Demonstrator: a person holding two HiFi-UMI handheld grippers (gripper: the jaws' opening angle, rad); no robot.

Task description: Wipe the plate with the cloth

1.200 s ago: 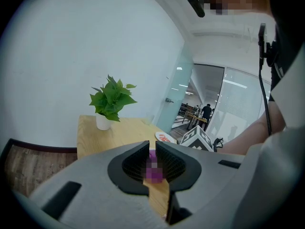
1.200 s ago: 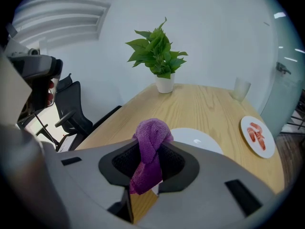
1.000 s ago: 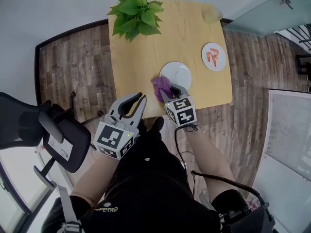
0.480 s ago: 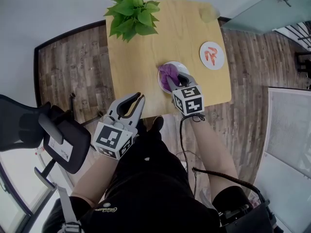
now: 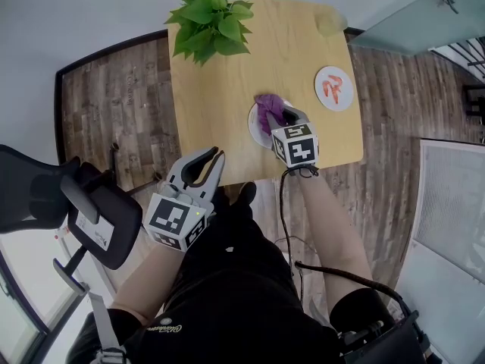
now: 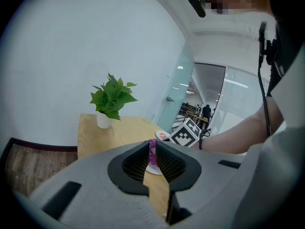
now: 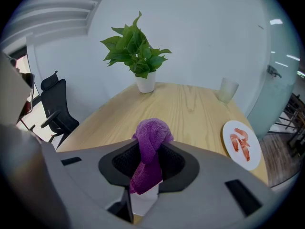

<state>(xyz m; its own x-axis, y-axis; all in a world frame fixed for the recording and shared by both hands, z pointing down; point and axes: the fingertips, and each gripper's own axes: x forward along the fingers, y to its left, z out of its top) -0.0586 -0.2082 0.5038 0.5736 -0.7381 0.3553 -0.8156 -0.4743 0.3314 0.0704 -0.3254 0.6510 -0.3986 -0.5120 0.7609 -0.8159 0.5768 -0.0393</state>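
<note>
Purple cloth [image 7: 149,149] is bunched into a thick strip whose long axis runs along the jaws. Its rounded knob pokes out past the fingertips toward the potted plant [image 5: 208,14], and its tail hangs down over the white plate [image 5: 255,124]. Right gripper [image 5: 282,117] is clamped on the cloth's middle, jaws apart only by the cloth's thickness. It sits over the plate near the table's near edge; whether the cloth touches the plate is unclear. Right forearm reaches straight forward from the body, with a cable trailing from the gripper. Left gripper [image 5: 217,153] is held back off the table edge above the lap, aimed at the table, jaws all but together with a thin slit and nothing in it. The light wooden table [image 5: 227,74] also holds a second plate [image 5: 334,88] with red food and a clear cup [image 7: 228,89] at the far corner. Plank floor [image 5: 114,105], white wall, black office chair [image 5: 45,192] on the left.
</note>
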